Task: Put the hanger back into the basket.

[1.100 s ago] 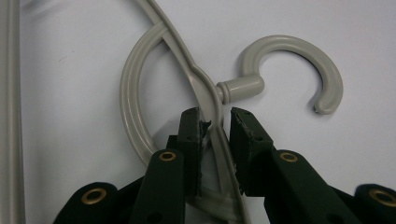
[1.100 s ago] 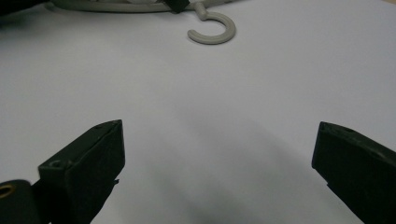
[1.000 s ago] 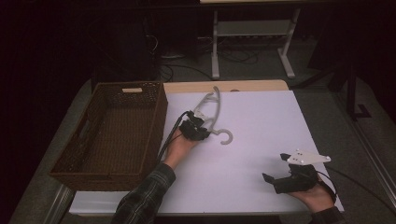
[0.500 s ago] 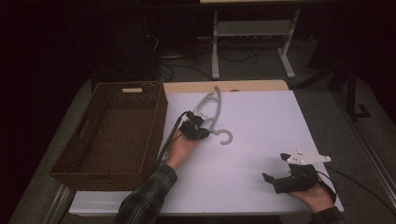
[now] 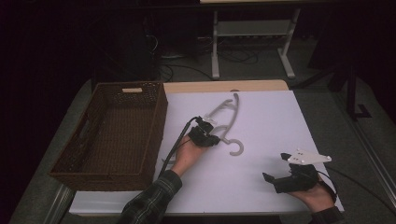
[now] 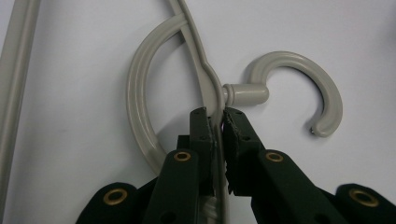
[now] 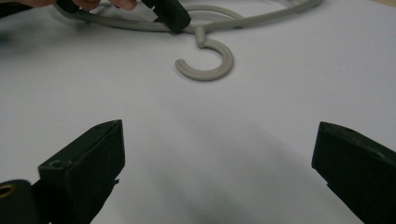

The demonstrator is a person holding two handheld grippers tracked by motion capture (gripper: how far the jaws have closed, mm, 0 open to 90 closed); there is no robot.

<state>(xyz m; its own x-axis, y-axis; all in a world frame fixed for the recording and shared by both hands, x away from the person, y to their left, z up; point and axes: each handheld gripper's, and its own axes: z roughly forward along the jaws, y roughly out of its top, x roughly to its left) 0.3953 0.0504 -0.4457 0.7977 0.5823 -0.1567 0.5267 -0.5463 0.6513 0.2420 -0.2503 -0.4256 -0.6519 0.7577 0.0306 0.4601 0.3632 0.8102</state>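
Observation:
A grey plastic hanger (image 5: 228, 113) lies flat on the white table (image 5: 261, 121), its hook (image 5: 236, 147) curling toward the near side. My left gripper (image 5: 208, 136) is shut on the hanger's top bar just beside the hook's neck; in the left gripper view the jaws pinch the bar (image 6: 215, 100) with the hook (image 6: 299, 86) to their right. My right gripper (image 5: 275, 165) rests at the near right of the table, open and holding nothing. In the right gripper view the hanger's hook (image 7: 208, 60) lies well beyond the wide-apart jaws.
A dark wicker basket (image 5: 70, 161) stands along the table's left side, close to my left forearm (image 5: 154, 198). A cable (image 5: 175, 144) trails from the left gripper toward the basket. Beyond the table's far edge is a metal stand (image 5: 252, 32) on dark floor.

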